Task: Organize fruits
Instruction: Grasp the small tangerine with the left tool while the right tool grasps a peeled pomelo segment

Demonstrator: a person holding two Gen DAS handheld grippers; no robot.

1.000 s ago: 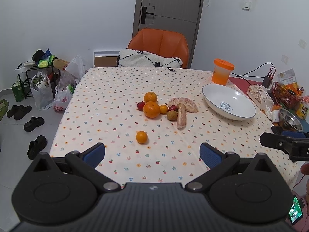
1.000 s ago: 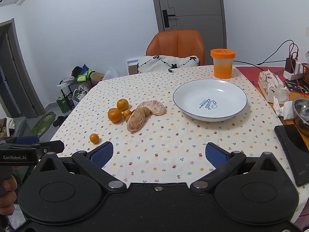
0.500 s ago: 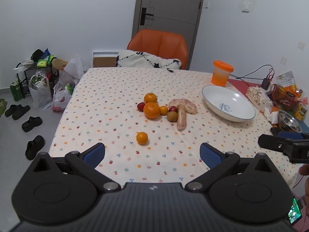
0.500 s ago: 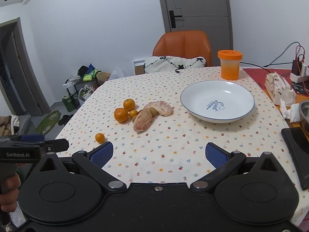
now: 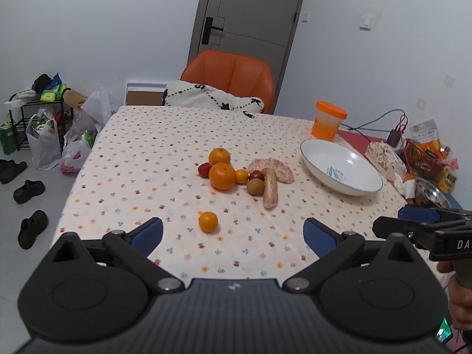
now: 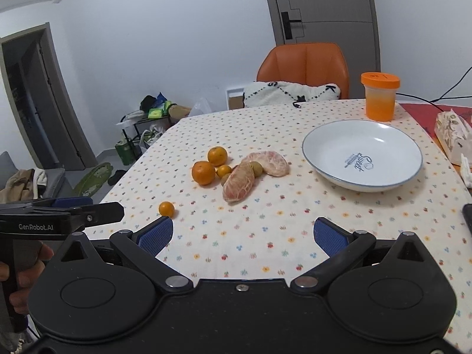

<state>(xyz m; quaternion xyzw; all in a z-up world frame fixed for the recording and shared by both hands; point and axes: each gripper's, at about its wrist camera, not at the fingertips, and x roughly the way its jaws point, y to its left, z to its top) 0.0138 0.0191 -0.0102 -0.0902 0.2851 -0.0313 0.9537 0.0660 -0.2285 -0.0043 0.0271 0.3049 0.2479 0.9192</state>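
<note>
Fruit lies in a cluster mid-table: two oranges (image 5: 222, 175) (image 6: 203, 172), small red and brown fruits, and two peeled pomelo pieces (image 5: 270, 189) (image 6: 239, 182). One small orange (image 5: 208, 221) (image 6: 166, 209) sits alone nearer the front edge. An empty white bowl (image 5: 342, 171) (image 6: 362, 155) stands to the right of the cluster. My left gripper (image 5: 233, 234) is open over the near table edge, just behind the lone orange. Further right, my right gripper (image 6: 243, 236) is also open and holds nothing.
An orange-lidded jar (image 5: 328, 124) stands behind the bowl. A tissue pack (image 6: 452, 131), a metal bowl (image 5: 432, 196), snacks and cables crowd the right side. An orange chair (image 5: 233, 81) with a cushion stands at the far end. Bags and shoes lie on the floor left.
Both grippers have drifted slightly back and left, so the fruit and bowl look a little farther away and shifted right. Nothing was picked up or moved.
</note>
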